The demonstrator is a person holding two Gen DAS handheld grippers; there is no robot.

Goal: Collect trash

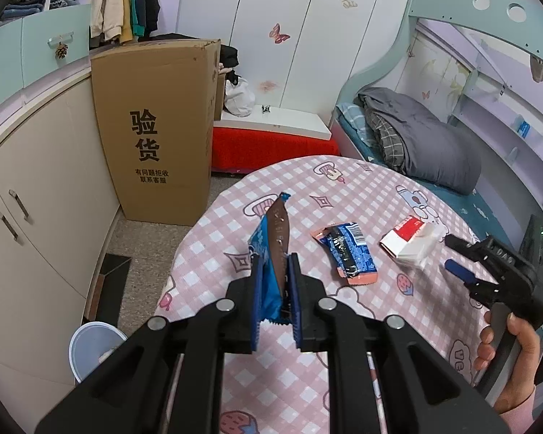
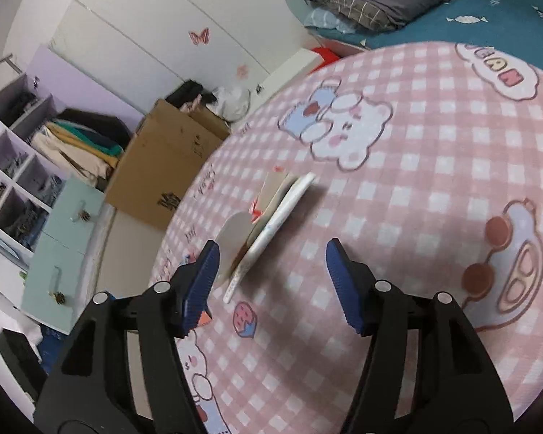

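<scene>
1. Progress, my read: early. One piece is in hand, two are on the table (image 1: 362, 188), and nothing visibly binned yet. A white bin (image 1: 90, 343) sits on the floor just left of the table, below its edge.
2. Left gripper (image 1: 273, 264): jaws pressed nearly together, pinching the blue wrapper (image 1: 268, 246). The wrapper stands upright between the pads, lifted off the table, with its brown inner side facing the camera.
3. Dark wrapper (image 1: 347, 253): lies flat on the table, just right of the left gripper. Untouched.
4. Right gripper (image 2: 271, 249): jaws spread wide, nothing clamped. The box (image 2: 271, 224) sits between the pads, tilted, close against the left pad (image 2: 202, 278); I cannot tell whether it touches. The right pad is well clear.
5. Same box in the left wrist view (image 1: 412, 242): red and white, on the table right of the dark wrapper, blurred at the right gripper's (image 1: 449, 253) tips.
6. Left to do, judged: close on the box, take the dark wrapper, drop all three in the bin.
7. Risk: the tilted box may slip when the jaws close.
</scene>
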